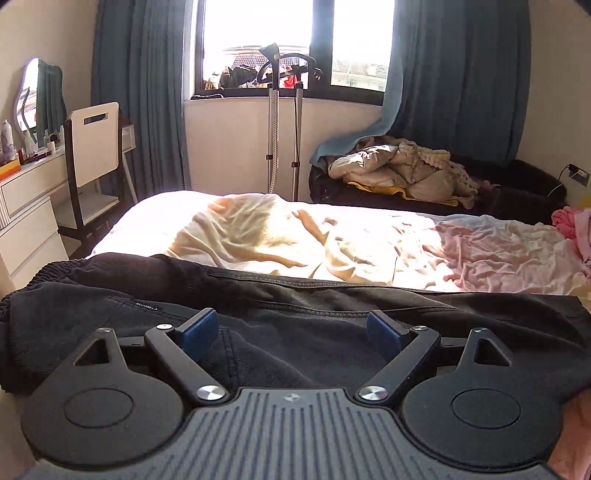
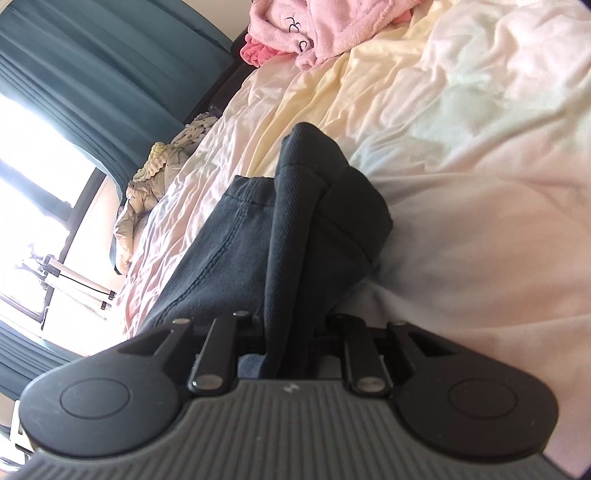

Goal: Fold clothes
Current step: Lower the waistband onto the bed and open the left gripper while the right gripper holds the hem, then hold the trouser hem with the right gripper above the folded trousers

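Jaws of the right gripper (image 2: 291,325) are drawn in tight on a bunched fold of the dark trousers (image 2: 236,236), the cloth running up between them and standing in a raised ridge toward the cuffs (image 2: 332,192), while the jaws of the left gripper (image 1: 291,332) stand wide apart, their blue pads (image 1: 197,332) hovering just over the same trousers (image 1: 295,306) with nothing between them. The garment lies across the near edge of the bed (image 1: 369,240), its elastic waistband (image 1: 40,280) at the left in the left wrist view, and the legs reaching right; whether it is being gathered for a fold or set down after one cannot be settled from this. The chief risk is on the right side: the grip takes in several thick layers at once, so an outer layer may slip free and the legs would fall out of line. A pull made with only one end held would drag the waistband end along the rumpled bed sheet (image 2: 461,147), dragging sheet with it, as the puckers beside the cuffs suggest. The open left jaws sit over flat, taut denim-like cloth, where closing could pinch only the top layer or miss altogether. Since the trousers lie close to the bed's near edge, a loose end may slide off. A pink fleece garment (image 2: 295,26) lies far off and well apart.
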`<state>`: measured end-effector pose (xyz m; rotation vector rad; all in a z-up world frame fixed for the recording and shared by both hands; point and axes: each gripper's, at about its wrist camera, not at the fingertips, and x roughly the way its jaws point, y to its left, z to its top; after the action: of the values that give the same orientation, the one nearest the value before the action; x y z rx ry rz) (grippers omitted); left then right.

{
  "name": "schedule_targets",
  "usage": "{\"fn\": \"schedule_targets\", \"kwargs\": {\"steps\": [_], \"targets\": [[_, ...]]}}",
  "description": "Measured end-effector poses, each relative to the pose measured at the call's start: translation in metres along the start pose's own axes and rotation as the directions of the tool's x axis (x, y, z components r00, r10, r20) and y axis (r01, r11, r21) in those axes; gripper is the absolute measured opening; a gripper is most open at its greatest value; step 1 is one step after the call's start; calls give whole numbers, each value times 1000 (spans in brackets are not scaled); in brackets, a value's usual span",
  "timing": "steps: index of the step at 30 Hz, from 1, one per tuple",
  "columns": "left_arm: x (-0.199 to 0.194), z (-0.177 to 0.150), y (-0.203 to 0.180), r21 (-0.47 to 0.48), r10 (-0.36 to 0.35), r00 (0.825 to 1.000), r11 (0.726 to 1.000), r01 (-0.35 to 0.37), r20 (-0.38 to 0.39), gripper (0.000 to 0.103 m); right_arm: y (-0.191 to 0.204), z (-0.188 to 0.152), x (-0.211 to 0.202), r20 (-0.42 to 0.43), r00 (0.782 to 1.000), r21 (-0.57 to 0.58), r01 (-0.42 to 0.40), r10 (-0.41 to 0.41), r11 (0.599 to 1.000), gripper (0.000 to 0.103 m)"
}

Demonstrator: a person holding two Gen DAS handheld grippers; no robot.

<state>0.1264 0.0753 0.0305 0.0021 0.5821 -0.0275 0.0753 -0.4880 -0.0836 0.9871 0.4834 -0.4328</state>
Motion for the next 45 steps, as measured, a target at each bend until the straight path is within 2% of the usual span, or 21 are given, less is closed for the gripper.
{"fn": "schedule_targets", "kwargs": {"steps": [6, 12, 16, 20, 23, 25, 28, 31, 34, 37, 41, 43, 45], "targets": [[55, -10, -25, 57, 50, 996, 997, -46, -70, 89, 4, 1, 1, 13, 1000, -40, -3, 4, 999, 19], [87, -28, -34, 40, 62, 987, 998, -57, -147, 89, 11, -2, 6, 31, 999, -114, 15, -12, 993, 22], [95, -37, -39, 72, 78, 985, 995, -68, -153, 90, 12, -2, 8, 40, 999, -142, 22, -17, 990, 23], [91, -42, -41, 96, 56, 989, 994, -43, -137, 90, 18, -5, 5, 80, 996, -146, 35, -23, 989, 24], [90, -44, -42, 99, 50, 990, 994, -36, -135, 90, 26, -8, 5, 105, 994, -182, 44, -25, 982, 31], [90, -44, -42, 99, 45, 990, 995, -31, -133, 90, 27, -8, 7, 107, 994, -197, 45, -24, 979, 32], [90, -46, -41, 97, 38, 991, 995, -26, -126, 91, 19, -7, 14, 88, 996, -166, 42, -28, 985, 34], [89, -49, -42, 113, 37, 992, 993, -24, -118, 91, 2, -5, 23, 57, 998, -35, -4, 6, 999, 40], [88, -50, -41, 120, 33, 993, 993, -19, -117, 91, -13, -2, 26, 58, 996, 104, -69, 63, 992, 41], [89, -50, -41, 115, 34, 992, 993, -20, -119, 91, -8, 1, 27, 65, 994, 103, -95, 89, 990, 42], [90, -50, -43, 96, 38, 992, 995, -26, -123, 92, 2, 7, 22, 104, 979, 119, -185, 173, 975, 43], [90, -50, -43, 85, 38, 991, 996, -28, -125, 92, 5, 9, 25, 98, 981, 93, -176, 167, 980, 44], [90, -50, -43, 79, 37, 991, 997, -27, -125, 92, 1, 8, 35, 67, 990, 89, -128, 123, 988, 44]]}}
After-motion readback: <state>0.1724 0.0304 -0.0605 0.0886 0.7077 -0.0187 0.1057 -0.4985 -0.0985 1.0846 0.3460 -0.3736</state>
